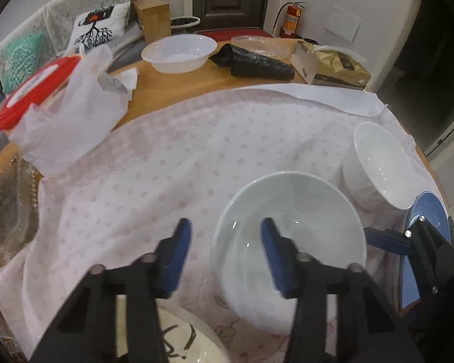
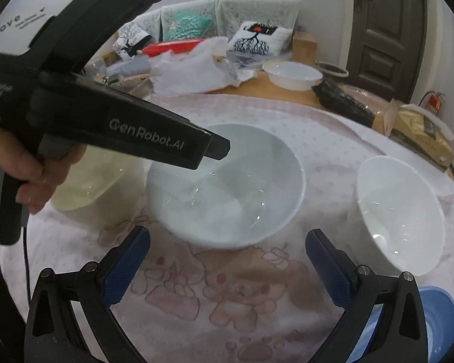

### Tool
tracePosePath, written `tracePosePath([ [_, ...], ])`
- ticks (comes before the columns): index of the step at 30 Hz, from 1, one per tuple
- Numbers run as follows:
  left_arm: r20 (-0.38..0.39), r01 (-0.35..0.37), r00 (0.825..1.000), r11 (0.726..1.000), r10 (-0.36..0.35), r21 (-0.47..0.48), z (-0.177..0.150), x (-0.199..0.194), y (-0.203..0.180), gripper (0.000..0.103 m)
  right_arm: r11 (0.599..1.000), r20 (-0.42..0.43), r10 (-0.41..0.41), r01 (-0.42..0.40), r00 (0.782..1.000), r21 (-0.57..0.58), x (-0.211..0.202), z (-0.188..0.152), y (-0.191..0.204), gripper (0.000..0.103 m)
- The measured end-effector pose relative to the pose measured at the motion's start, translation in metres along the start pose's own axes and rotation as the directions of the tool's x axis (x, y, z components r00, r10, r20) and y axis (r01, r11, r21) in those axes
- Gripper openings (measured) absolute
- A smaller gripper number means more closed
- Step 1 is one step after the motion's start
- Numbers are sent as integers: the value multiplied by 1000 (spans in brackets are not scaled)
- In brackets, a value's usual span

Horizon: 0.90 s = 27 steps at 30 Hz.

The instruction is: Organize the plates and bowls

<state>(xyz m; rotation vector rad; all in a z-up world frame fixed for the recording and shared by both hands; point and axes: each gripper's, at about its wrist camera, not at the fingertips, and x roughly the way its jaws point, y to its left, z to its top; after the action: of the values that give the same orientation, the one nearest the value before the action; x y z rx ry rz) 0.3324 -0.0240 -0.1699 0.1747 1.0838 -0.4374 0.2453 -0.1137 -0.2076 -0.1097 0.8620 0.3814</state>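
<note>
The left hand-held gripper (image 1: 226, 252) is spread wide over the near rim of the pale bowl (image 1: 290, 236), one blue finger (image 1: 275, 260) inside the rim and the other outside it – nothing is gripped. That bowl sits on the pink dotted cloth (image 1: 172, 163) covering the worktop (image 1: 190, 81). Just to its right stands a white bowl (image 1: 381, 166), tilted in this view (fisheye may exaggerate that). A blue plate (image 2: 439, 317) lies at the near right edge. The right hand-held gripper (image 2: 227, 260) hangs wide and empty in front of the pale bowl, above the cloth. A cream bowl (image 2: 87, 187) sits left of the pale bowl – partly hidden by the left tool. At the far edge rests another white bowl (image 1: 178, 53).
</note>
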Motion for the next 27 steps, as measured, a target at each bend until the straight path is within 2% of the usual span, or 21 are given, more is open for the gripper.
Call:
tracePosePath([
  [2, 1, -9, 1000, 1000, 9, 2, -1, 5, 3, 30, 1000, -1, 4, -4, 1000, 13, 5, 4, 0, 102],
  [9, 12, 22, 1000, 1000, -23, 5, -3, 9, 2, 16, 1000, -12, -3, 3, 1000, 26, 16, 11, 4, 101],
  [20, 28, -4, 1000, 1000, 3, 27, -5, 6, -3, 14, 999, -15, -11, 12, 1000, 38, 21, 15, 5, 100],
  [27, 62, 5, 998, 999, -7, 46, -6, -14, -12, 14, 997, 5, -20, 19, 1000, 68, 11, 14, 6, 100],
])
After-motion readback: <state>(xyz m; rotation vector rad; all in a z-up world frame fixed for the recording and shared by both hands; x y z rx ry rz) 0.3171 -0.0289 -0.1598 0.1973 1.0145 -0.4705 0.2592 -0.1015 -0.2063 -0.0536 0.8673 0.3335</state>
